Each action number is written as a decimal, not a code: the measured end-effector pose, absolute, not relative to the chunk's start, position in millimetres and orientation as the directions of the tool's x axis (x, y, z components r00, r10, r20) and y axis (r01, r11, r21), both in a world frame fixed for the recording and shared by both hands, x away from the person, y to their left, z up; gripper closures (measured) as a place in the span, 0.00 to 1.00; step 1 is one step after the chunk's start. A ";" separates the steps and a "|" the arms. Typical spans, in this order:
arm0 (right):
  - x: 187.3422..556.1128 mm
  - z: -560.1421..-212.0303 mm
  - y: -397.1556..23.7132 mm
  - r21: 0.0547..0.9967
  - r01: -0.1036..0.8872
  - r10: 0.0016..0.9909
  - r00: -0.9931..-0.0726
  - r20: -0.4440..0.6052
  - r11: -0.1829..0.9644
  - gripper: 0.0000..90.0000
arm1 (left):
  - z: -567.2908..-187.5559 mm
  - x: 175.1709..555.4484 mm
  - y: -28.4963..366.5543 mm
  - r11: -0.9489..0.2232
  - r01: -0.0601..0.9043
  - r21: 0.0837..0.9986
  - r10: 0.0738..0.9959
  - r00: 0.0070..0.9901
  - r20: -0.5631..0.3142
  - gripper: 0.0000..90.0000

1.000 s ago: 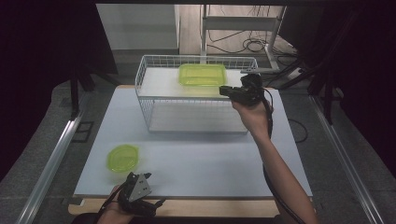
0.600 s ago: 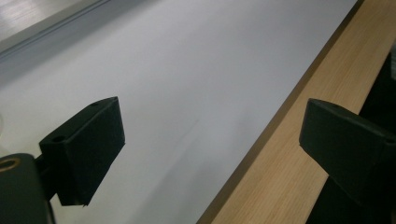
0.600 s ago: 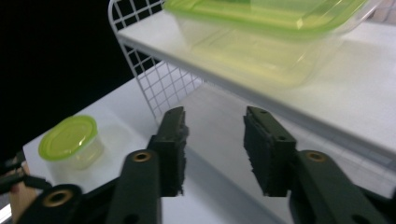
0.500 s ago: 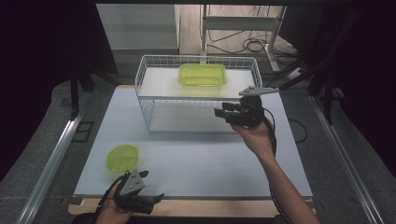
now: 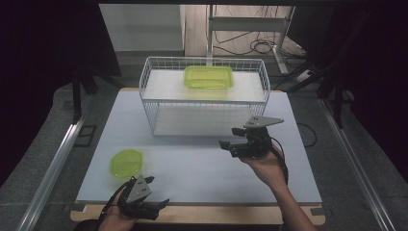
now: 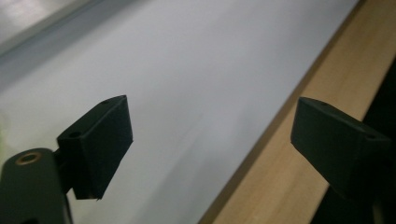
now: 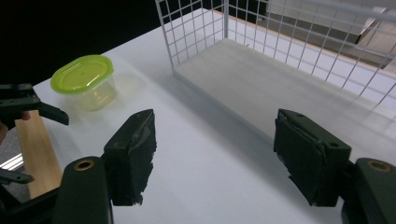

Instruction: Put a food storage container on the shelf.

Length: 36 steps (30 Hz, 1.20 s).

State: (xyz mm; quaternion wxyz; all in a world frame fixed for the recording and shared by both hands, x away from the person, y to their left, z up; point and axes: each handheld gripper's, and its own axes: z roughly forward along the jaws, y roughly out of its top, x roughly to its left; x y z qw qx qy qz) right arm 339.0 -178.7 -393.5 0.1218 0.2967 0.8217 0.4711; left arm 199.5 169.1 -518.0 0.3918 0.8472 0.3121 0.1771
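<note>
Sitting in wire basket (image 5: 260,79), green tub (image 5: 209,77); right gripper (image 5: 230,138) widening, left gripper (image 5: 159,206) wide, both empty

You have two green-lidded containers here: one rectangular container (image 5: 209,77) on the top level of the rack and one small round container (image 5: 126,162) on the desk (image 5: 202,168). There is one white wire rack (image 5: 204,98), and you hold two grippers, left gripper (image 5: 153,208) and right gripper (image 5: 230,138)

right claw (image 5: 230,140) lowered from basket (image 5: 159,79), jaws opened
</note>
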 end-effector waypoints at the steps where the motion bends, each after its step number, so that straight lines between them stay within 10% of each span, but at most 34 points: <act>1: 336.6 -396.4 -181.0 0.847 0.375 0.602 -0.794 0.084 0.377 0.33 | -517.9 199.2 167.9 -0.504 0.390 0.771 0.666 0.744 0.059 0.16; 36: 290.6 -480.3 -211.7 0.787 0.395 0.642 -0.767 -0.001 0.473 0.13 | -521.5 204.4 174.0 -0.490 0.396 0.776 0.691 0.719 0.070 0.09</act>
